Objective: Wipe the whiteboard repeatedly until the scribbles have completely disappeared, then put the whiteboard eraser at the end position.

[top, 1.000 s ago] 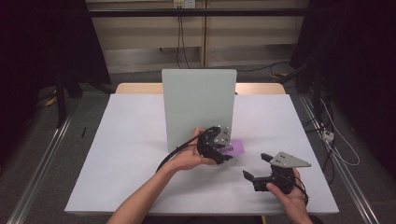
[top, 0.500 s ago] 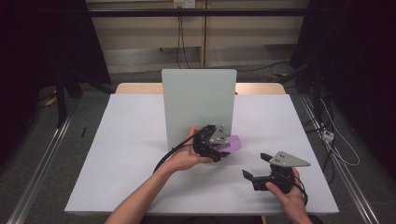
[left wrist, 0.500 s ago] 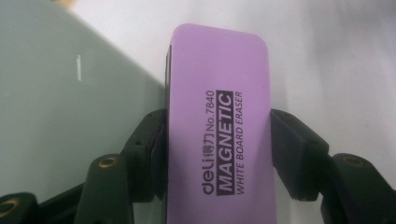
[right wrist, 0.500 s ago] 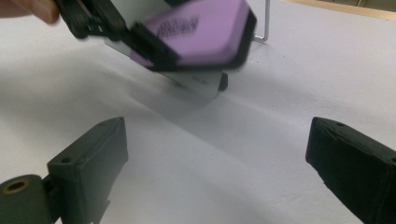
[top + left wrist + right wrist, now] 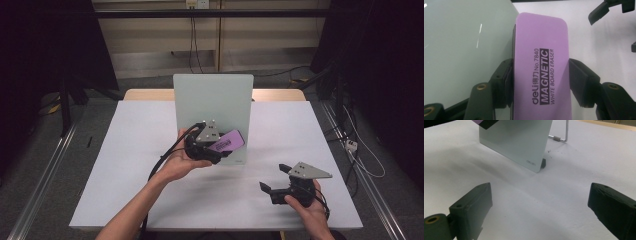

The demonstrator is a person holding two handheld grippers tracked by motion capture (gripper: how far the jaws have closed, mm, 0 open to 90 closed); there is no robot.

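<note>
The flat purple plastic whiteboard eraser [image 5: 541, 67] sits squeezed between the left gripper's [image 5: 216, 146] two black fingers [image 5: 580, 82], right in front of the pale green glass board [image 5: 212, 107]. The right gripper [image 5: 274, 179] is wide open, holding nothing, over the white table [image 5: 125, 165].

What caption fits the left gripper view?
Left tool clamps a purple rectangular magnetic whiteboard eraser beside an upright pale green glass board.

Three cameras, one board [image 5: 212, 107]

High view looks down from behind me; both jaw cameras, close up, share it beyond my jaws.
</note>
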